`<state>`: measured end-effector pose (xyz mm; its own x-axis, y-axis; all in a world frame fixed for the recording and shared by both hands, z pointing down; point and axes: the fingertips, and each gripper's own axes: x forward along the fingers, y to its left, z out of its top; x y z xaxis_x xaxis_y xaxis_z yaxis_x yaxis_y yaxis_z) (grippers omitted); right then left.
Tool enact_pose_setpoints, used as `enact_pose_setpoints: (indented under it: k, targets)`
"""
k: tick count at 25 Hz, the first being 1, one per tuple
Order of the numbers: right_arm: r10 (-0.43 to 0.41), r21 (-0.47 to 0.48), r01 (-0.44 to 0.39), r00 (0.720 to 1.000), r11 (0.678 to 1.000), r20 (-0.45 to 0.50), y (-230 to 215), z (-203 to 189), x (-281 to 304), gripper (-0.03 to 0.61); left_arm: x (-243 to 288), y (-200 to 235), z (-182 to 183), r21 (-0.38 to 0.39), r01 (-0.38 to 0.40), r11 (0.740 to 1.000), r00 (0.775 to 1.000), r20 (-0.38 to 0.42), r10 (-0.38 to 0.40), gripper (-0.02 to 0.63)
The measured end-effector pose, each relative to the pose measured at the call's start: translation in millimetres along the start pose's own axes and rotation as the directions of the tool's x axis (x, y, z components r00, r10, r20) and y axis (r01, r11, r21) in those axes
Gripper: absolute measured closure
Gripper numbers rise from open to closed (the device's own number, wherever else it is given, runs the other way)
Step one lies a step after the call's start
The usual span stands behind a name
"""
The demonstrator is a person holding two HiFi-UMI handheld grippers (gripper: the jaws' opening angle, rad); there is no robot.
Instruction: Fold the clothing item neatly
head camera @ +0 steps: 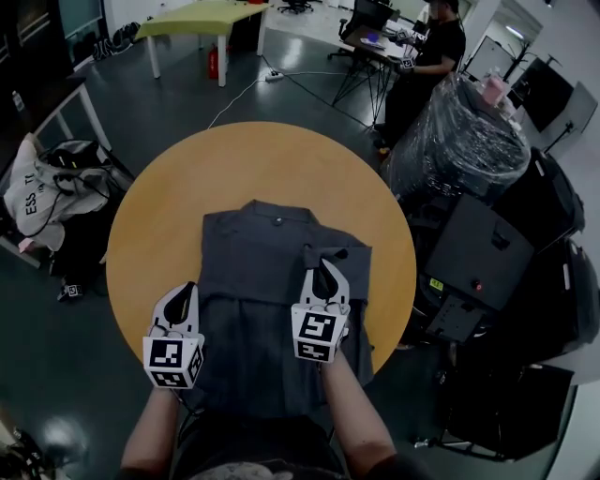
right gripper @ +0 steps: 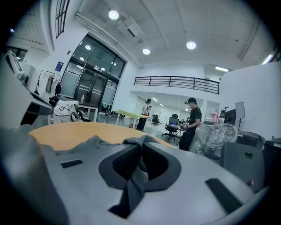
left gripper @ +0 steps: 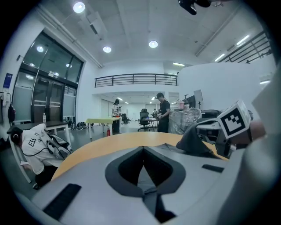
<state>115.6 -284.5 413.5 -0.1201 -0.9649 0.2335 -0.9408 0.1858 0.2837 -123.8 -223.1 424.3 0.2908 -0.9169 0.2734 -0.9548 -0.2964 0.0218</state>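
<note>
A dark grey shirt [head camera: 258, 253] lies spread on the round wooden table [head camera: 169, 187], its collar toward the far side and its lower part hanging over the near edge. My left gripper [head camera: 190, 291] sits at the shirt's left edge, shut, with a strip of grey cloth pinched between its jaws [left gripper: 142, 151]. My right gripper [head camera: 325, 272] is over the shirt's right side, shut on a bunched fold of fabric that rises in a peak at its tips [right gripper: 139, 147]. In the left gripper view, that raised bunch [left gripper: 193, 140] shows beside the right gripper's marker cube [left gripper: 235, 121].
A plastic-wrapped bundle [head camera: 459, 131] and black equipment cases [head camera: 478, 253] stand close to the table's right. White bags [head camera: 47, 183] lie on a rack to the left. A person in black [head camera: 441, 47] works at a far desk, near a green table [head camera: 202, 19].
</note>
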Motion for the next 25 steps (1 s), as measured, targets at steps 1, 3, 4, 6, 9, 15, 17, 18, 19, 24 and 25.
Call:
enact_pose_setpoints:
  k: [1, 3, 4, 6, 9, 15, 17, 18, 19, 24, 25]
  targets:
    - [-0.002, -0.010, 0.002, 1.000, 1.000, -0.001, 10, 3, 5, 0.572, -1, 9, -1, -0.001, 0.005, 1.000, 1.000, 0.000, -0.005, 0.604]
    - [-0.008, -0.029, 0.008, 1.000, 1.000, -0.006, 32, 10, 14, 0.572, -4, 27, -4, 0.001, 0.018, 1.000, 1.000, -0.003, -0.018, 0.604]
    - [-0.010, -0.041, 0.010, 1.000, 0.999, -0.013, 43, 13, 17, 0.572, -4, 36, -6, 0.001, 0.027, 1.000, 1.000, -0.008, -0.027, 0.604]
    - [-0.002, -0.082, -0.001, 1.000, 0.997, -0.031, 69, 16, 24, 0.572, -6, 52, -11, -0.005, 0.047, 0.999, 0.999, -0.020, -0.047, 0.604]
    - [0.034, -0.148, -0.044, 0.997, 0.988, -0.071, 108, 9, 29, 0.572, -9, 71, -19, -0.016, 0.069, 0.997, 0.997, -0.034, -0.070, 0.604]
    - [0.097, -0.216, -0.144, 0.972, 0.966, -0.214, 165, -45, 30, 0.572, -7, 94, -35, -0.024, 0.110, 0.994, 0.992, -0.052, -0.111, 0.604]
    - [0.127, -0.240, -0.192, 0.957, 0.952, -0.261, 181, -60, 29, 0.572, -4, 98, -38, -0.021, 0.125, 0.992, 0.990, -0.057, -0.126, 0.604]
    - [0.140, -0.255, -0.214, 0.949, 0.943, -0.281, 188, -66, 30, 0.564, -2, 99, -40, -0.019, 0.133, 0.991, 0.989, -0.060, -0.133, 0.604]
    - [0.150, -0.273, -0.233, 0.943, 0.933, -0.296, 195, -71, 30, 0.556, 0, 100, -42, -0.017, 0.140, 0.990, 0.988, -0.064, -0.141, 0.604]
    - [0.179, -0.307, -0.276, 0.934, 0.911, -0.310, 210, -76, 26, 0.521, 6, 98, -46, -0.016, 0.171, 0.985, 0.982, -0.077, -0.171, 0.604]
    - [0.191, -0.288, -0.281, 0.933, 0.915, -0.304, 211, -75, 24, 0.502, 7, 97, -47, -0.016, 0.176, 0.984, 0.981, -0.077, -0.176, 0.604]
